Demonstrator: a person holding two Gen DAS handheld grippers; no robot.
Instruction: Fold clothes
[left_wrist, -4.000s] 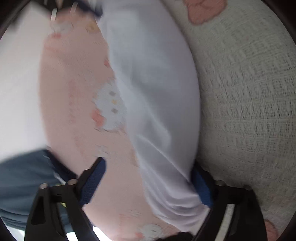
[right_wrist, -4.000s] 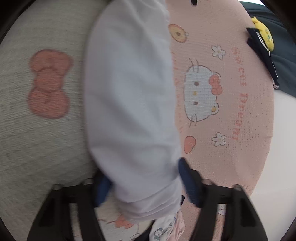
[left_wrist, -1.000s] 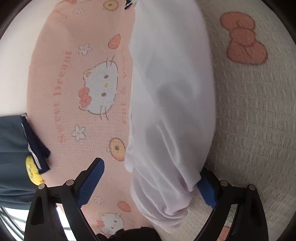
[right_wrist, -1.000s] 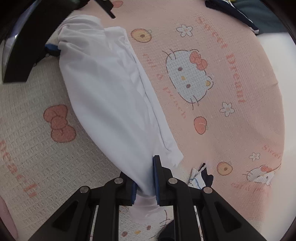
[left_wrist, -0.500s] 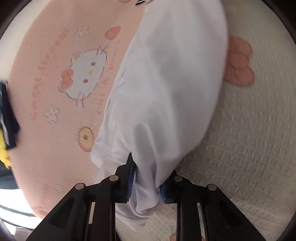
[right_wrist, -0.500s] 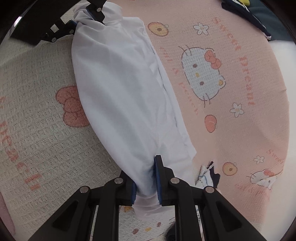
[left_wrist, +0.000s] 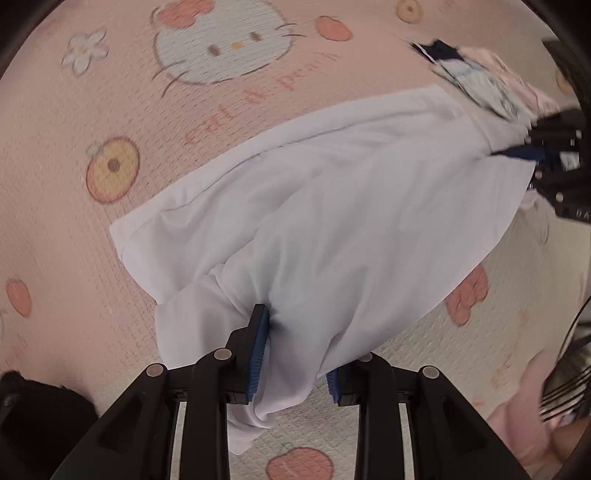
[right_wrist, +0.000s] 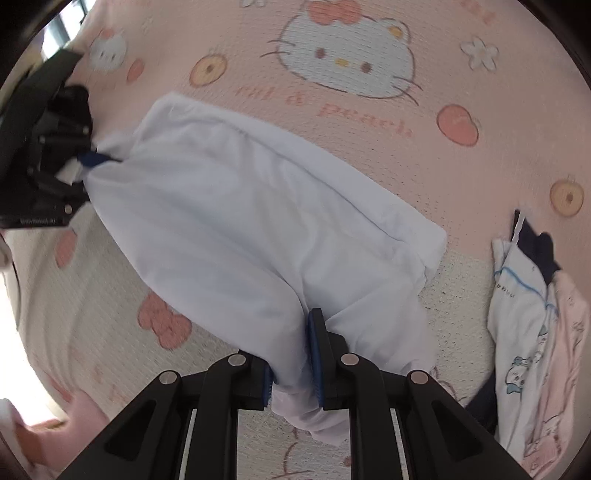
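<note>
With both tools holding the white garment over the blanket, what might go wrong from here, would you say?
1. The left tool pinches only a bunched end of the white garment; it may slip out.
2. The cloth sags between it and the right tool, so the fold may land creased.
3. The printed clothes lie close by and could get caught.

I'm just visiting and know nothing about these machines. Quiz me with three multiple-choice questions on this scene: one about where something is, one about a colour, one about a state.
1. Where does the small heap of other clothes lie in the right wrist view?
A. right edge
B. top left
C. under the white garment

2. What colour are the pads on the jaws?
A. red
B. blue
C. yellow

3. How is the white garment held?
A. lying free
B. by one gripper
C. by both grippers

Answers:
A, the heap of other clothes lies at the right.
B, the pads show blue.
C, the left gripper and right gripper each clamp an end of the white garment.
</note>
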